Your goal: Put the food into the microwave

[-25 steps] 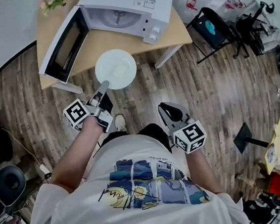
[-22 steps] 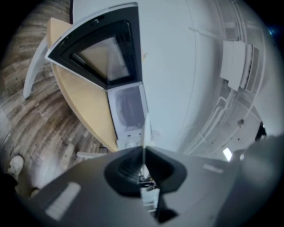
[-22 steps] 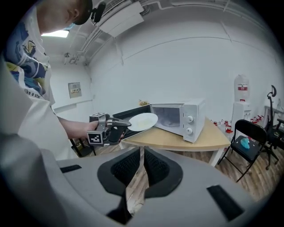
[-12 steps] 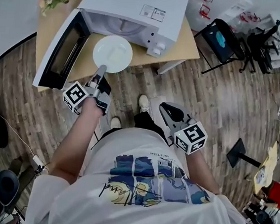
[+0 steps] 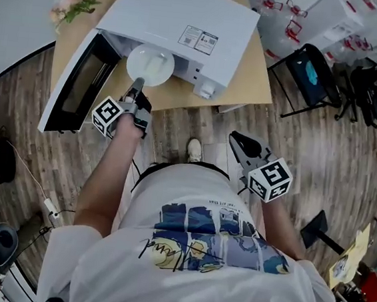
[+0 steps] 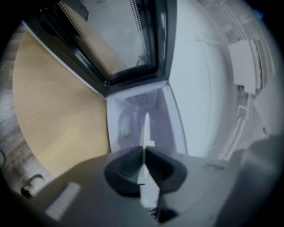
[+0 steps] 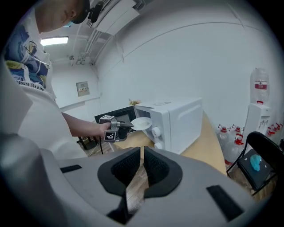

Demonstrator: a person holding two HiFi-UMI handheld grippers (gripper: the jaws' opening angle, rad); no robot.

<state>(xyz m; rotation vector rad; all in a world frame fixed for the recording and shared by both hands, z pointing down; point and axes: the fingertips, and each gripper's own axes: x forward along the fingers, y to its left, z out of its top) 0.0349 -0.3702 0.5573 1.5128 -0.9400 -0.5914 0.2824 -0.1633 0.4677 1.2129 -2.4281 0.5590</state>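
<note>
A white plate (image 5: pixel 150 64) with pale food on it hangs at the mouth of the white microwave (image 5: pixel 181 25), whose black-framed door (image 5: pixel 75 85) stands swung open to the left. My left gripper (image 5: pixel 137 89) is shut on the plate's near rim. In the left gripper view the plate (image 6: pixel 144 128) shows edge-on between the jaws of the left gripper (image 6: pixel 143 153), with the microwave cavity (image 6: pixel 133 119) straight ahead. My right gripper (image 5: pixel 241 143) hangs over the floor at the right, shut and empty. The right gripper view shows the right gripper (image 7: pixel 142 153), the plate (image 7: pixel 141 123) and the microwave (image 7: pixel 177 117).
The microwave stands on a light wooden table (image 5: pixel 257 67) with a bunch of flowers (image 5: pixel 73 2) at its far left corner. A black folding chair (image 5: pixel 314 70) and water bottles (image 5: pixel 277 5) stand to the right. Cables lie on the wooden floor at the left.
The person has stepped closer to the table. My left gripper has carried the plate from in front of the table up to the microwave's opening. The right gripper has come along, still shut.
</note>
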